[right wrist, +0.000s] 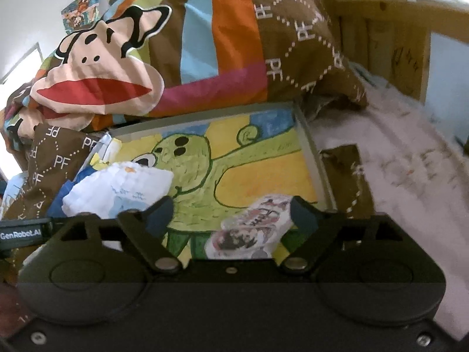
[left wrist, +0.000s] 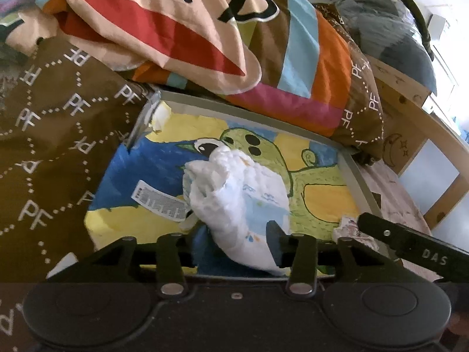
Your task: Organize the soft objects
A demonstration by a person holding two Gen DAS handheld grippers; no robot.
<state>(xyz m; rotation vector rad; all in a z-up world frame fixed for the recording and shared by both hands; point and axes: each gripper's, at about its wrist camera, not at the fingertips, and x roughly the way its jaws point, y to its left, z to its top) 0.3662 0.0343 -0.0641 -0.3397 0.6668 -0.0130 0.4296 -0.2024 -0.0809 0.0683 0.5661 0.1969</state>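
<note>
A white diaper [left wrist: 237, 193] with pale blue print lies in my left gripper [left wrist: 239, 243], whose jaws are closed onto its lower end above the painted frog tray [left wrist: 363, 184]. The diaper also shows in the right wrist view [right wrist: 117, 190] at left. My right gripper [right wrist: 231, 220] is open, its fingers either side of a small white printed soft pack [right wrist: 252, 228] that rests on the tray [right wrist: 319, 170]. The right gripper's finger shows in the left wrist view [left wrist: 410, 240] at the lower right.
A monkey-face duvet [left wrist: 164, 29] with coloured stripes and brown PF fabric [left wrist: 58, 123] is piled behind and left of the tray. A wooden bed frame [left wrist: 410, 111] stands at right. A pale patterned sheet [right wrist: 395, 152] lies right of the tray.
</note>
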